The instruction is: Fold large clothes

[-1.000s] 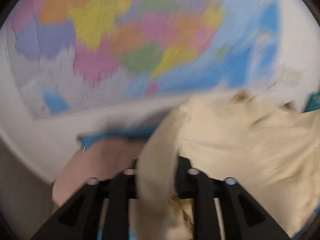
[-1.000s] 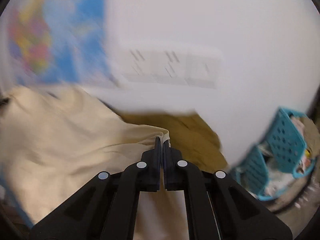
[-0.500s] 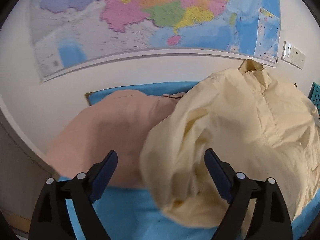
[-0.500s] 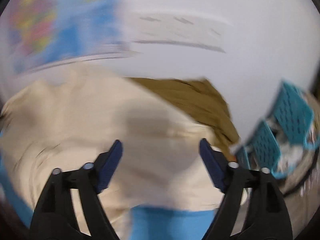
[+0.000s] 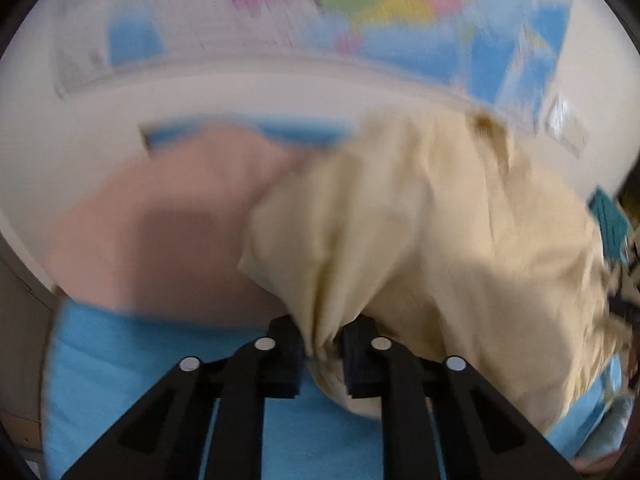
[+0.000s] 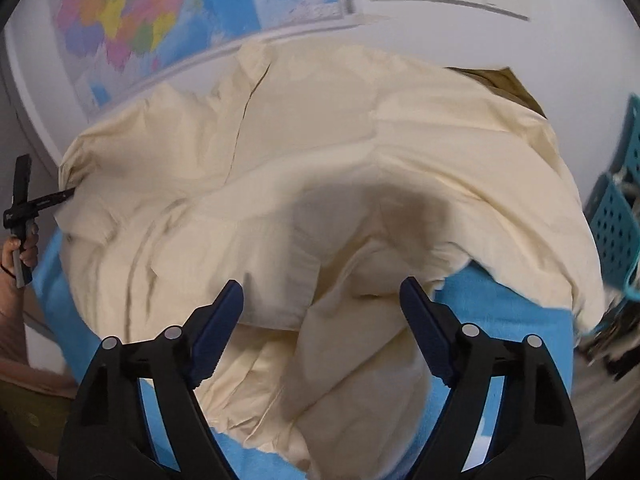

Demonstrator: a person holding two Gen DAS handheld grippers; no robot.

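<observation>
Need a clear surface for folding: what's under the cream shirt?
Blue cloth shows below the cream shirt; an olive garment pokes out behind. Anything else beneath is covered.

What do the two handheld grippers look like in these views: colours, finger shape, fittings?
Both are black. The left gripper and right gripper each have two angular fingers with triangular cut-outs and silver round pins at the joints. The right one's pads are dark blue. No cables or sleeves show.

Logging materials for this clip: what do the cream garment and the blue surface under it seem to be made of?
Cream garment: thin woven cloth, likely cotton, matte; it creases sharply and shows a stitched seam. Blue surface: soft matte fabric cover, perhaps fleece or terry; too blurred to be sure.
</observation>
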